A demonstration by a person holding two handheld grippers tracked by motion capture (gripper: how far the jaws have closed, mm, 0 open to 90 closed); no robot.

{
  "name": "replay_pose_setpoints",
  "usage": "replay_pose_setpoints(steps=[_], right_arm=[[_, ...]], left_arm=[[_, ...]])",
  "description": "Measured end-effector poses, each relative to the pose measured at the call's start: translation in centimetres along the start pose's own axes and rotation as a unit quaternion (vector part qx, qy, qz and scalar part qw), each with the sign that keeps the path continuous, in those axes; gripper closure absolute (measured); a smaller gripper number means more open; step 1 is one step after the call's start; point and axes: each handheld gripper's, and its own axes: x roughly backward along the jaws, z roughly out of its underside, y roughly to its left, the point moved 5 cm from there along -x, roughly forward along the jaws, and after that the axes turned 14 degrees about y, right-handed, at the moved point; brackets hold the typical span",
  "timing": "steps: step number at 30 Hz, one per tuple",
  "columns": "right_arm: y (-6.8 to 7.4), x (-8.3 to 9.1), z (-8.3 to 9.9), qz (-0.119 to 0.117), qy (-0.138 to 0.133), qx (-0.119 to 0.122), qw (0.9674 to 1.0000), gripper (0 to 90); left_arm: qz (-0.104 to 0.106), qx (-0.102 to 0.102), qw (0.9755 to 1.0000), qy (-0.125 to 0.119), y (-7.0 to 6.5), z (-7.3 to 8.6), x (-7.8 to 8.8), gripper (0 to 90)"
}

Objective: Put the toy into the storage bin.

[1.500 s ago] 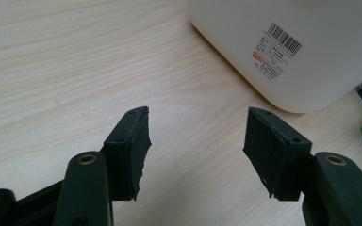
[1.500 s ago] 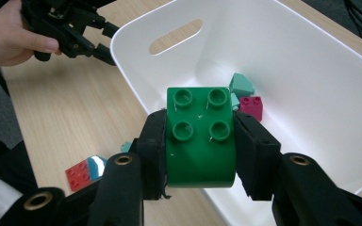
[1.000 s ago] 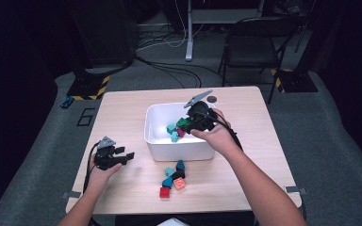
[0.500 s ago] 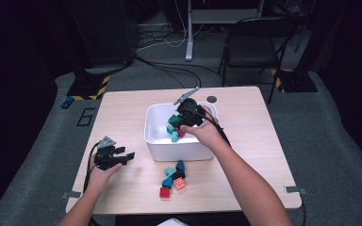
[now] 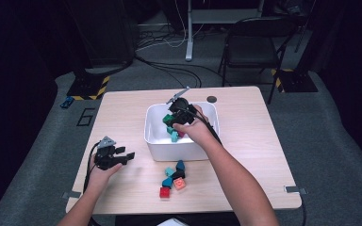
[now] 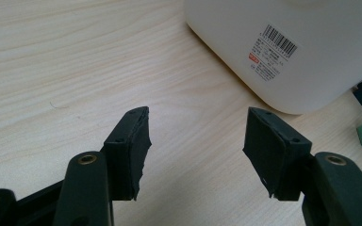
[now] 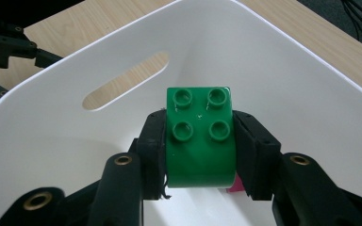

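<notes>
A light wooden table (image 5: 264, 141) carries a white bin (image 5: 160, 143) near its middle. Just in front of the bin lies a small cluster of toy blocks (image 5: 174, 176): teal, dark blue, orange and red. A dark round disc (image 5: 211, 99) sits behind the bin.

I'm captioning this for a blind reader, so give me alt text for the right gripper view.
The right gripper clamps a green four-stud building block between its black jaws, held over the inside of a white bin with a slot handle. A wooden table lies beyond the bin's rim.
</notes>
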Motion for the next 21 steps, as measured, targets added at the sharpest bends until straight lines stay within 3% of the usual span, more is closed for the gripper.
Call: replay_pose_setpoints(steps=[8,12,16,21], right_arm=[[-0.7,-0.7,-0.2,0.002,0.007,-0.008,0.9999,57.3],[-0.9,-0.8,0.0,0.002,0.01,-0.016,0.9998,50.4],[-1.0,-0.4,0.2,0.004,0.007,-0.018,0.9998,50.3],[-0.9,1.4,0.8,0.002,-0.003,-0.015,0.9999,49.5]], left_arm=[[0.001,0.0,1.0,-0.001,0.0,0.0,0.0,40.5],[0.0,0.0,1.0,0.0,0.0,0.0,0.0,40.5],[0.0,0.001,1.0,0.001,0.0,0.0,0.0,40.5],[0.0,0.001,1.0,0.001,0.1,0.0,0.1,40.5]])
